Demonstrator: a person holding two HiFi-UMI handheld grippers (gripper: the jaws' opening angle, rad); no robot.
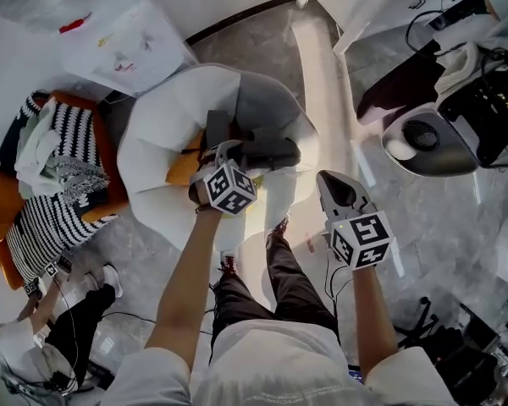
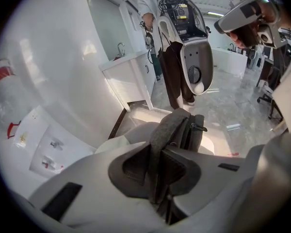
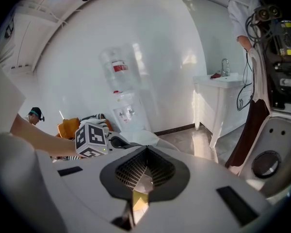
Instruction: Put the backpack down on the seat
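A dark grey backpack (image 1: 267,152) hangs over the grey seat (image 1: 267,100) of a white shell chair (image 1: 157,138). My left gripper (image 1: 223,157) is shut on the backpack's grey top strap (image 2: 157,154). The pack's body (image 2: 184,127) hangs just beyond the jaws, over the seat (image 2: 136,132). My right gripper (image 1: 334,189) is to the right of the chair, apart from the backpack. Its jaws meet at the tip (image 3: 145,171) with nothing between them. The left gripper's marker cube (image 3: 92,140) shows in the right gripper view.
A yellow cushion (image 1: 184,169) lies in the chair. An orange chair with striped cloth (image 1: 55,172) stands at the left, with a seated person (image 1: 59,320) below it. A wheeled machine (image 1: 444,134) and a standing person (image 2: 167,42) are at the right. A water dispenser (image 3: 119,81) stands by the wall.
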